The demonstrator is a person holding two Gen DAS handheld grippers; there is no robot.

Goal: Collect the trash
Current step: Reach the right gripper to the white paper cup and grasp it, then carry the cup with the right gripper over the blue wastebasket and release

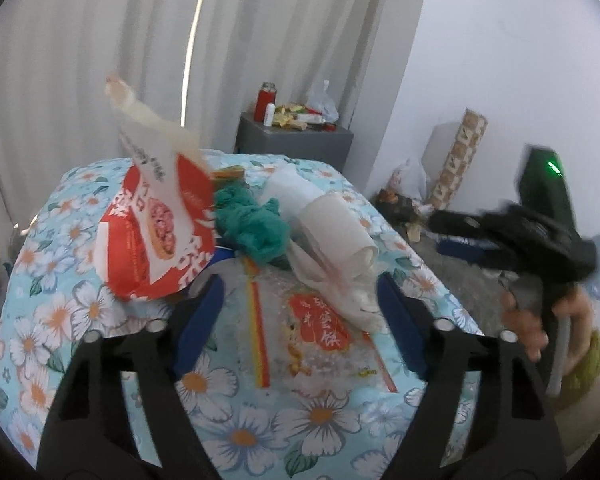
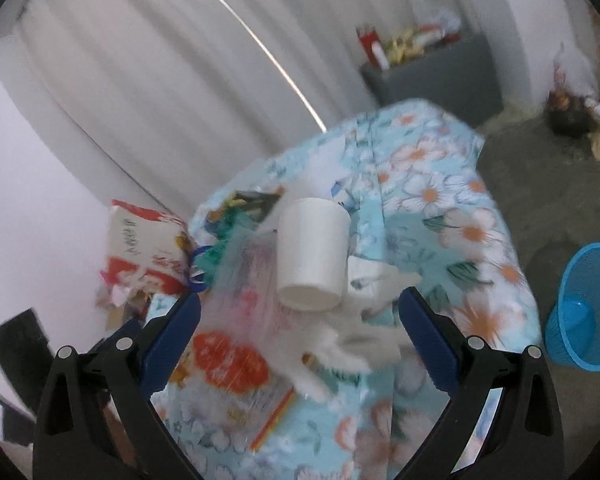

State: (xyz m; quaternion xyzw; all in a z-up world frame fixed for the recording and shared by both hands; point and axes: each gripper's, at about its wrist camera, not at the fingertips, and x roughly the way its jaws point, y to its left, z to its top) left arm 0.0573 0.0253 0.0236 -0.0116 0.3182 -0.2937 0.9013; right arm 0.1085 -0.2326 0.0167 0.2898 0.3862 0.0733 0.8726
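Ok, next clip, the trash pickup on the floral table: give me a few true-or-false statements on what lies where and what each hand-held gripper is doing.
1. A white paper cup lies on its side on the floral tablecloth. True.
2. The blue mesh basket stands on the table. False: it sits on the floor beside the table.
3. The right hand-held gripper is clamped on the cup. False: its jaws stand open, nothing pressed between them.
4. A red-and-white paper bag lies next to a green crumpled wad. True.
5. The left hand-held gripper holds the clear plastic wrapper. False: its jaws are open above it.
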